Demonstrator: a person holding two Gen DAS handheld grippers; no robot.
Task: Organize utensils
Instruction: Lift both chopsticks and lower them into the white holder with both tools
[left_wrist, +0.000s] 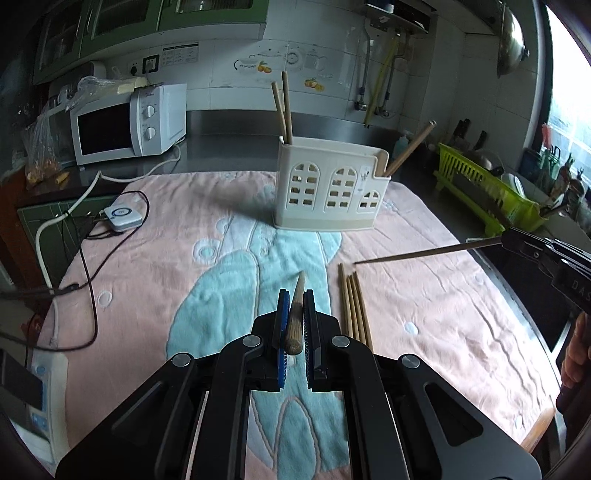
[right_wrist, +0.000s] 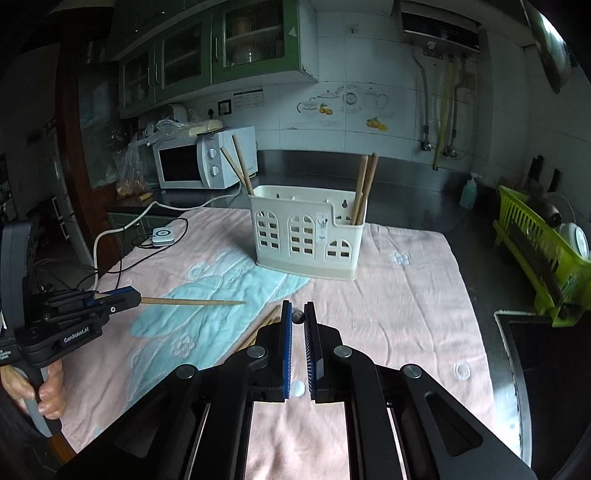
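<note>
My left gripper (left_wrist: 295, 295) is shut on a wooden chopstick (left_wrist: 297, 295) that points forward over the pink and blue towel (left_wrist: 424, 295). The right wrist view shows it from the side, the left gripper (right_wrist: 136, 297) and its chopstick (right_wrist: 192, 302). My right gripper (right_wrist: 297, 308) is shut on another chopstick (right_wrist: 297, 316), seen end-on. From the left wrist view, that right gripper (left_wrist: 504, 238) holds its chopstick (left_wrist: 424, 252) pointing left. Several chopsticks (left_wrist: 354, 306) lie on the towel between the grippers. The cream utensil holder (left_wrist: 328, 192) (right_wrist: 306, 236) stands ahead with chopsticks in both end compartments.
A white microwave (left_wrist: 125, 125) sits at the back left, with cables and a small white device (left_wrist: 122, 216) beside the towel's left edge. A green dish rack (right_wrist: 543, 258) stands on the right. A person's hand (right_wrist: 48, 391) grips the left handle.
</note>
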